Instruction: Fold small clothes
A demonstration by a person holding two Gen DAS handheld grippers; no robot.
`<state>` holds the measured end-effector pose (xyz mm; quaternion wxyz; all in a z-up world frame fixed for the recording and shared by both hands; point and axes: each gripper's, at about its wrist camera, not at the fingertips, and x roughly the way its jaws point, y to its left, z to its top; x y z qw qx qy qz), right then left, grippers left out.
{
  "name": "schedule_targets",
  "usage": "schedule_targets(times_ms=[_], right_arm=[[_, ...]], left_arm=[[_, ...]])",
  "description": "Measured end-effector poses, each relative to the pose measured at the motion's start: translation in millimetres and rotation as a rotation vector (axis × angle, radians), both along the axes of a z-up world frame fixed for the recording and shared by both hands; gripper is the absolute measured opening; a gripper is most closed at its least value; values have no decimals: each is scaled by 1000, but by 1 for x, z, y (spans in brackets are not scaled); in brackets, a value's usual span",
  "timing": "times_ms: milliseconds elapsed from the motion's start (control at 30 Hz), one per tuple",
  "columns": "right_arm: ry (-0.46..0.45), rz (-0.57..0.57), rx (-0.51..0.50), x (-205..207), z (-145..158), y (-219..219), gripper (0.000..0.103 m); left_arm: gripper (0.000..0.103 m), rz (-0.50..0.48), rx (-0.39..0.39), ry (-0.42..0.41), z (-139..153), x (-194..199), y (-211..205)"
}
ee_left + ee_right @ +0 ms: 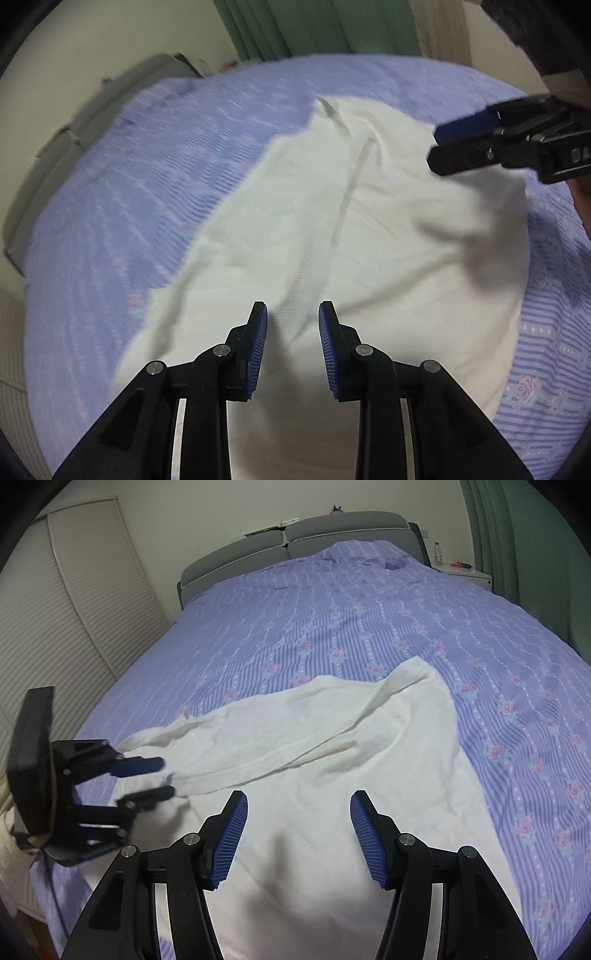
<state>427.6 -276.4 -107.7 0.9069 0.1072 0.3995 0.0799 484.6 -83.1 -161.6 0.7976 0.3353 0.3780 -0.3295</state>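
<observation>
Here, white garment (332, 738) on bedspread (369, 627) (both claws parted).

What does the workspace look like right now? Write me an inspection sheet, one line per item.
Surface: bed with purple floral striped cover.
Job's things: white garment spread on the cover, wrinkled, one part folded across it.
Clutter: nothing seen on the bed besides the garment.
Grippers: left gripper open over the garment, nothing between its pads; right gripper open above the garment, holding nothing.
Cables: nothing seen.
Surroundings: grey headboard, louvred wardrobe doors, green curtain, bedside table with a bottle.
</observation>
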Motion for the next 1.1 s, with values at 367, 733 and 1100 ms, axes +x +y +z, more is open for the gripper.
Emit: schedule_targets(times_ms=[367, 733, 1100], right_arm=[[4, -15, -2, -1, -2, -8, 59], [-16, -72, -77, 29, 2, -19, 59], [-32, -192, -107, 84, 50, -32, 59]], left_arm=[[8, 167, -129, 33, 17, 66, 16], [33, 459, -214, 100, 25, 141, 44], [56, 531, -409, -12, 80, 58, 148]])
